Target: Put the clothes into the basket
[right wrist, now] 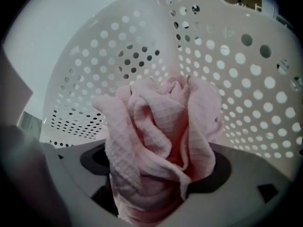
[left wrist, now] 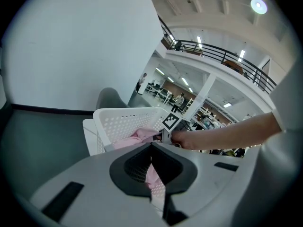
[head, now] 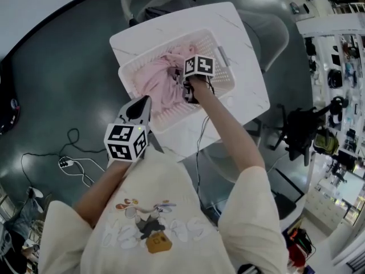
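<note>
A white perforated basket (head: 171, 120) stands on a white marble-look table (head: 246, 96), with pink clothes (head: 158, 82) heaped inside it. My right gripper (head: 189, 93) reaches down into the basket, its marker cube on top. In the right gripper view a bunch of pink cloth (right wrist: 161, 126) fills the wide gap between the jaws of this gripper (right wrist: 156, 174), which stands open, against the basket wall (right wrist: 236, 79). My left gripper (head: 142, 103) hovers by the basket's near left corner, shut and empty. Its own view looks over the basket (left wrist: 118, 122) and the pink cloth (left wrist: 137, 137).
Grey chairs stand at the table's far side (head: 154, 1) and right side (head: 279, 33). Cables and a power strip (head: 74, 164) lie on the dark floor at left. Shelving (head: 342, 67) and a black stand with bags (head: 302, 130) crowd the right.
</note>
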Action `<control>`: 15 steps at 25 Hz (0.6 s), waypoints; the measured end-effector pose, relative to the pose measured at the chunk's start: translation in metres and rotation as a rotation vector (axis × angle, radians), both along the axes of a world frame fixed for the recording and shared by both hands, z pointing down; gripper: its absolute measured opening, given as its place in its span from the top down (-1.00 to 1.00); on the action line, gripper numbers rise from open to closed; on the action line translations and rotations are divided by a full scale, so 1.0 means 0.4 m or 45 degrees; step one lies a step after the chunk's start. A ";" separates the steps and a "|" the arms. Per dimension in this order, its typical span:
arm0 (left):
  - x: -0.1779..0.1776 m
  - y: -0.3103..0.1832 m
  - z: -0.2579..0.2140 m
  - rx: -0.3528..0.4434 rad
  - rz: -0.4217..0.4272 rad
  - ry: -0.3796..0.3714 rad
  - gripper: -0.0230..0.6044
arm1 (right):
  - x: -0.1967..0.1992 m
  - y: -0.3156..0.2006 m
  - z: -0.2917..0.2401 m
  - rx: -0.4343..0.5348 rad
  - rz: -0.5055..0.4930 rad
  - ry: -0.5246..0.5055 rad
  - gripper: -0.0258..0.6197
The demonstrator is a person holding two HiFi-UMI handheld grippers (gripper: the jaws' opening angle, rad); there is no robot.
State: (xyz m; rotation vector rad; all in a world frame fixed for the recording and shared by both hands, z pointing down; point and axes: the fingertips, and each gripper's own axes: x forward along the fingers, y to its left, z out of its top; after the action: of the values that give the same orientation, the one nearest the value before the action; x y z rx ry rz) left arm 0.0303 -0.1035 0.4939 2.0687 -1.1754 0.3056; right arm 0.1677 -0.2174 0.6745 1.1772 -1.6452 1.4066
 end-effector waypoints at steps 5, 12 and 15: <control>0.006 0.003 0.002 0.008 0.012 -0.004 0.89 | 0.008 -0.005 -0.053 0.042 0.007 -0.015 -0.46; 0.000 0.000 0.003 0.000 0.023 -0.007 0.89 | 0.000 -0.001 -0.121 0.067 0.089 -0.097 -0.46; 0.001 -0.002 0.006 0.005 0.030 -0.017 0.89 | 0.003 -0.005 -0.146 0.093 0.122 -0.117 -0.46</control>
State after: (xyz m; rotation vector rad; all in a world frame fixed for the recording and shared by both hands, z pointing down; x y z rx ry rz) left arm 0.0306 -0.1044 0.4965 2.0880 -1.1613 0.3286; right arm 0.1690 -0.2192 0.6160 1.2650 -1.7368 1.4905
